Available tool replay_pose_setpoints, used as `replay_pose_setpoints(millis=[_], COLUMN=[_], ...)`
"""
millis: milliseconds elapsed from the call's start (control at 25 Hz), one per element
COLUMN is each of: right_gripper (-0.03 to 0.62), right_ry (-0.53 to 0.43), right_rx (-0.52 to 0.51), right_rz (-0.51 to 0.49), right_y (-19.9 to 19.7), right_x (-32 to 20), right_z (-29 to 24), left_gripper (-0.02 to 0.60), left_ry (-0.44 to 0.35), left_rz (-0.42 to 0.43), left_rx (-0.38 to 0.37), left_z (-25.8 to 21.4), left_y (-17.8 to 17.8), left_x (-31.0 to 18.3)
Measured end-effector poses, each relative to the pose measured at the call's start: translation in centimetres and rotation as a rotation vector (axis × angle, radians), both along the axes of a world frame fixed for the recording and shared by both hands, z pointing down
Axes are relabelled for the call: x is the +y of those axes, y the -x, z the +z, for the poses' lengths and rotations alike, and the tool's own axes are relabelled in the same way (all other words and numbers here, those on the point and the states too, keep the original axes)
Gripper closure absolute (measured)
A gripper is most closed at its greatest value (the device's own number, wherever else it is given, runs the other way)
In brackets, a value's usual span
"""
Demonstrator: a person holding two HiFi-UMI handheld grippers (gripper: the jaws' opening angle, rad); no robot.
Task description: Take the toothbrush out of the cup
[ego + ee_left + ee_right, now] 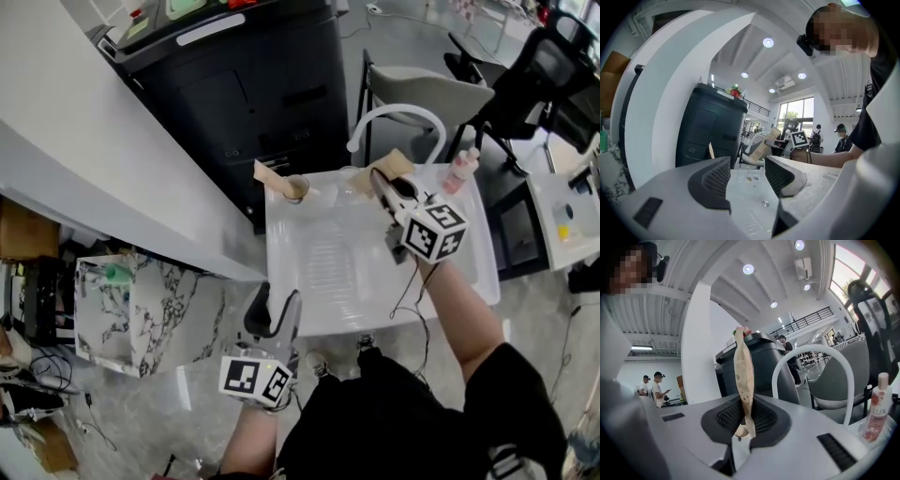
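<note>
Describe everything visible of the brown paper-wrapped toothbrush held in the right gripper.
The brown paper-wrapped toothbrush is a long, narrow sleeve of tan, kraft-looking paper, lightly creased, with small dark dots low down. The brush inside is hidden. It stands nearly upright, with its top free and its lower part pinched by the dark ribbed pads of the right gripper. In the head view it is above the white sink basin, near the white arched faucet, and apparently clear of both.

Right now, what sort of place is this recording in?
Probably an open office or lab hall with a mock washstand, not a real bathroom: a white sink and faucet stand beside a black cabinet and office chairs.
</note>
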State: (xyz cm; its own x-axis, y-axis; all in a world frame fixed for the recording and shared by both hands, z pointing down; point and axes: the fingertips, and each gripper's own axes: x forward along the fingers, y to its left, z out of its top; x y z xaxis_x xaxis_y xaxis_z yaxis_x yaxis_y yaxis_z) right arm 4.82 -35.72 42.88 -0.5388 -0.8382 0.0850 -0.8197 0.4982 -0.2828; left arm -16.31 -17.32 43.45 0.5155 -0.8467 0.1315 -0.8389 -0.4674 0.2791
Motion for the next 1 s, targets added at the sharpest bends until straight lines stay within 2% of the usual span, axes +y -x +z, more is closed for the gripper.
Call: replay_pose_setpoints(millis=[560, 1000], right_gripper=[0.566, 0.566], right_ry=[-0.119, -0.093], right_rx=[0.059, 0.043], right_rz=[0.008, 0.031], right_y=[1.9, 2.8], right_x=[9.0, 13.2], right_z=[-4.8, -3.9], left_gripper=[0.367, 0.367], left_ry=[-0.048, -0.045], left_rz=[0.166, 0.176], left_rx=[0.038, 0.032], left_z=[-1.4, -0.9], left_y=[-1.4, -0.8], left_x=[-0.3, -3.5])
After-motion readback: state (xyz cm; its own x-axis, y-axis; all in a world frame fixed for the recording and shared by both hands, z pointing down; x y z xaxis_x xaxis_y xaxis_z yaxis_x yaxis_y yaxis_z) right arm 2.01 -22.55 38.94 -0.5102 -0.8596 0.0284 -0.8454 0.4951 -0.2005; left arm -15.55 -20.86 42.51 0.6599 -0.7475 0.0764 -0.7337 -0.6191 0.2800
